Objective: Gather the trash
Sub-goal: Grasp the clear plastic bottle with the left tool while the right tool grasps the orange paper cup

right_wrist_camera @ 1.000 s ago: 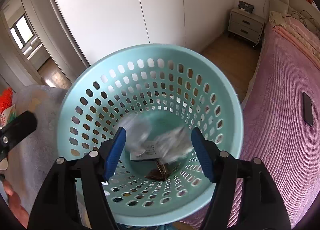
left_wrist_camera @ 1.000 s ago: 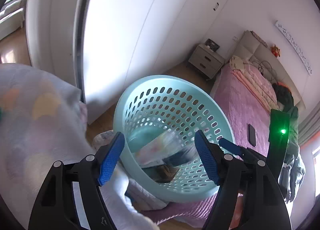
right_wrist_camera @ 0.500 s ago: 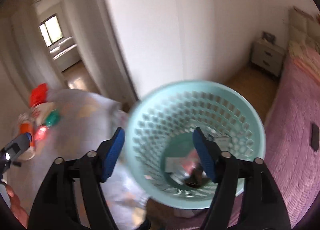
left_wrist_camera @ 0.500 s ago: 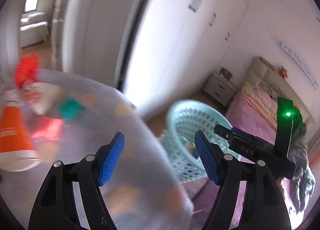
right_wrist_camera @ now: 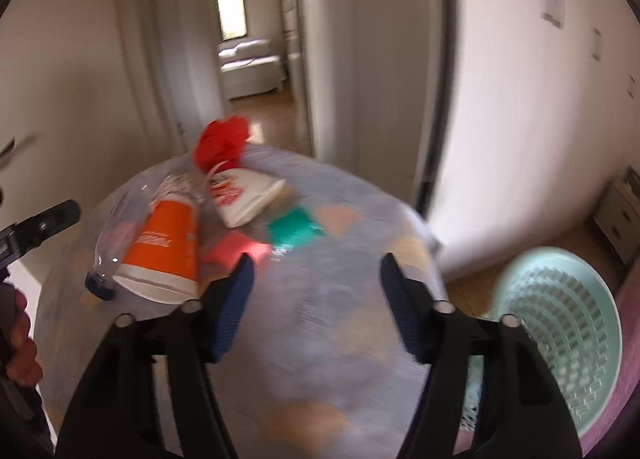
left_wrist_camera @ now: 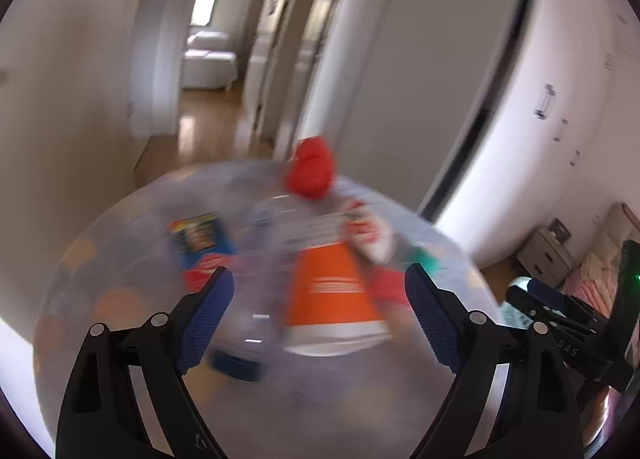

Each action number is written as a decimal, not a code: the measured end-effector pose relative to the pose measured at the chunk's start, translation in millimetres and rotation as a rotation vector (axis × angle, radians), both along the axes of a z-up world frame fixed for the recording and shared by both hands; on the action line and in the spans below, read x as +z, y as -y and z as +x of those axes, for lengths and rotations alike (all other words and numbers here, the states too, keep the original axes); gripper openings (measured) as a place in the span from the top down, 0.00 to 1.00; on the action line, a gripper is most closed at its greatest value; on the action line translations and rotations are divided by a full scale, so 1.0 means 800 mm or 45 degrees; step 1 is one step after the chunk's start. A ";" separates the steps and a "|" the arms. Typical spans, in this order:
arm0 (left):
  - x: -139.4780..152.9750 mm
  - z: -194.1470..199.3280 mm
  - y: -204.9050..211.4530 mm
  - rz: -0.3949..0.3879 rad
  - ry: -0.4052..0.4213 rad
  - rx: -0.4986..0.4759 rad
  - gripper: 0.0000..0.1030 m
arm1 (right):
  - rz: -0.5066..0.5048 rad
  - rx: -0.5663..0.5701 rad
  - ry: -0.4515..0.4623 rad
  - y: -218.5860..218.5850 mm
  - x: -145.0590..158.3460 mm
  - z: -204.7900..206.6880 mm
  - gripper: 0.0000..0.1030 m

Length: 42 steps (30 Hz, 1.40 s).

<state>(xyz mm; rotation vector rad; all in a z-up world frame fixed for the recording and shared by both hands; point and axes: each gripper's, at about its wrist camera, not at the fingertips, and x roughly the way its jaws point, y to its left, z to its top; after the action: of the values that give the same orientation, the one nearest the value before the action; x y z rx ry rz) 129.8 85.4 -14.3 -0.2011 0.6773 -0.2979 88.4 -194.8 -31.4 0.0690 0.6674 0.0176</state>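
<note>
Both views are pretty motion-blurred, so take the small stuff loosely. Landmark here is the orange cup (right_wrist_camera: 164,247), lying on its side on the table (right_wrist_camera: 328,339) with the pale patterned cloth.

Going left to right from the right wrist view: a clear bottle (right_wrist_camera: 110,255) with a dark cap lies just left of the cup, touching it. Behind the cup is a crumpled red bag (right_wrist_camera: 220,143), and right of the cup a white wrapper (right_wrist_camera: 244,195) with red print. Further right sit a pink scrap (right_wrist_camera: 236,249) and a green packet (right_wrist_camera: 296,229). Well off to the right of the cup, down beside the table, is the mint basket (right_wrist_camera: 560,331).

Left gripper (left_wrist_camera: 316,311): jaws spread wide, nothing between them, hovering over the cup and bottle without touching. A blue packet (left_wrist_camera: 198,237) lies left of the cup in that view.

Right gripper (right_wrist_camera: 316,299): also wide open and empty, above bare cloth right of the cup.
</note>
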 end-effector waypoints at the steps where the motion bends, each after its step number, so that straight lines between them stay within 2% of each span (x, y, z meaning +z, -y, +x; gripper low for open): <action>1: -0.007 0.011 -0.014 -0.007 -0.036 0.008 0.18 | -0.007 0.035 -0.015 -0.015 -0.004 0.009 0.51; 2: -0.013 0.019 -0.025 -0.016 -0.063 0.010 0.18 | -0.008 0.073 -0.025 -0.029 -0.007 0.017 0.56; 5: -0.032 0.032 -0.044 -0.057 -0.091 0.048 0.19 | -0.022 0.129 -0.041 -0.055 -0.012 0.031 0.56; 11: -0.052 0.058 -0.050 -0.109 -0.191 -0.045 0.26 | -0.033 0.193 -0.057 -0.089 -0.012 0.056 0.56; 15: -0.069 0.075 -0.051 -0.107 -0.268 -0.091 0.34 | -0.019 0.192 -0.065 -0.093 -0.013 0.064 0.56; 24: -0.076 0.076 -0.043 -0.157 -0.325 -0.139 0.34 | 0.009 0.226 -0.089 -0.100 -0.021 0.071 0.56; 27: -0.087 0.079 -0.034 -0.161 -0.371 -0.153 0.43 | 0.023 0.227 -0.101 -0.099 -0.025 0.073 0.56; 32: -0.090 0.073 -0.034 -0.173 -0.365 -0.134 0.44 | 0.065 0.244 -0.130 -0.098 -0.030 0.078 0.55; 37: -0.083 0.052 -0.045 -0.178 -0.313 -0.087 0.44 | 0.103 0.298 -0.155 -0.114 -0.032 0.085 0.41; 42: -0.069 0.021 -0.066 -0.170 -0.245 -0.031 0.44 | 0.145 0.339 -0.236 -0.133 -0.048 0.107 0.41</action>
<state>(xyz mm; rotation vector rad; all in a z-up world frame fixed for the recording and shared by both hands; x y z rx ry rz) 146.4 138.0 -69.1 -0.3526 0.8510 -0.3505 174.1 -88.3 -70.0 0.0913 0.8573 0.3090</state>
